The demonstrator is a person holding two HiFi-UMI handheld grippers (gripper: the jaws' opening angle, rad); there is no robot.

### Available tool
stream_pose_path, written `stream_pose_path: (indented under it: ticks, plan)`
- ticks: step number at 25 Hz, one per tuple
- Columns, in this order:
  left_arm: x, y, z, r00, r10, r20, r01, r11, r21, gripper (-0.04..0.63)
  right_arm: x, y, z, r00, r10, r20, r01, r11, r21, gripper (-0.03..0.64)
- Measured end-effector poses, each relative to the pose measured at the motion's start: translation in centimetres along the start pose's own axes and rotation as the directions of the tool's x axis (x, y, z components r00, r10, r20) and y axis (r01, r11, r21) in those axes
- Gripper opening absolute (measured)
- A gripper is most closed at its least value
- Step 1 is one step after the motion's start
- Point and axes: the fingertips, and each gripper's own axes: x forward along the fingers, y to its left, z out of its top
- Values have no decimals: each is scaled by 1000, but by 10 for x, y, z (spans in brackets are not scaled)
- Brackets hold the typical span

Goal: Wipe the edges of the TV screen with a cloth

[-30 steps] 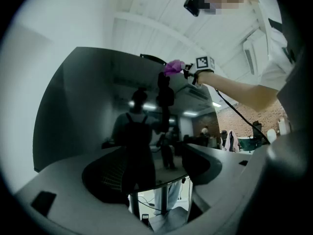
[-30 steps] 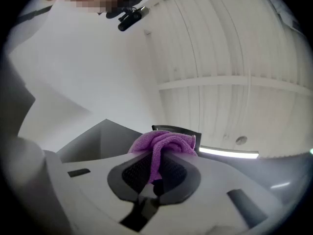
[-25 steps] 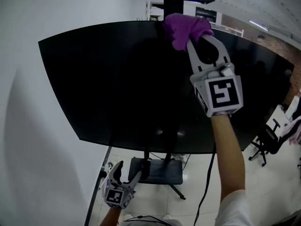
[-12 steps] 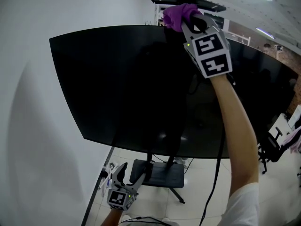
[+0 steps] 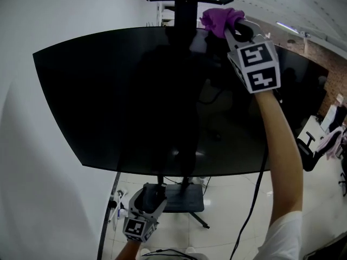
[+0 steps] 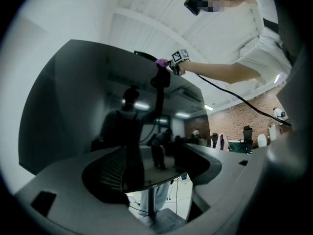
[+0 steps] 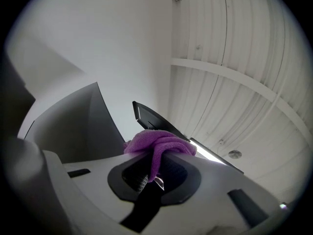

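The cloth is pinched in the right gripper, whose jaws are closed tight on a fold so that the purple bunch bulges past the tips. It is pressed onto the top edge of the TV screen, at about 1 o'clock on the panel. The arm is stretched up, evidently so that the wad rides the rim rather than the glass.

The left gripper is held low at 6 o'clock, below the screen. Its jaws are parted with nothing between them, and it is judged to be kept out of the way.

Compared with half a second ago, the cloth is carried further toward 3 o'clock along the top edge. It is now just past the stand post instead of in front of it. The left gripper remains low and unused.
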Motion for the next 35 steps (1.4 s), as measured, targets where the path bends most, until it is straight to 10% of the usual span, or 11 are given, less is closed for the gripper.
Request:
stream_pose_path:
  ticks: [11, 23, 35]
  plan:
    - [75, -95, 11, 959, -285, 8, 284, 958, 34, 340, -81, -112, -106, 972, -163, -170, 167, 986, 13, 55]
    - [146, -286, 38, 768, -638, 56, 641, 766, -60, 339, -160, -220, -196, 899, -273, -343, 251, 962, -106, 55]
    - [191, -416, -2, 609, -793, 40, 793, 606, -53, 339, -243, -330, -320, 791, -390, -471, 381, 917, -119, 55]
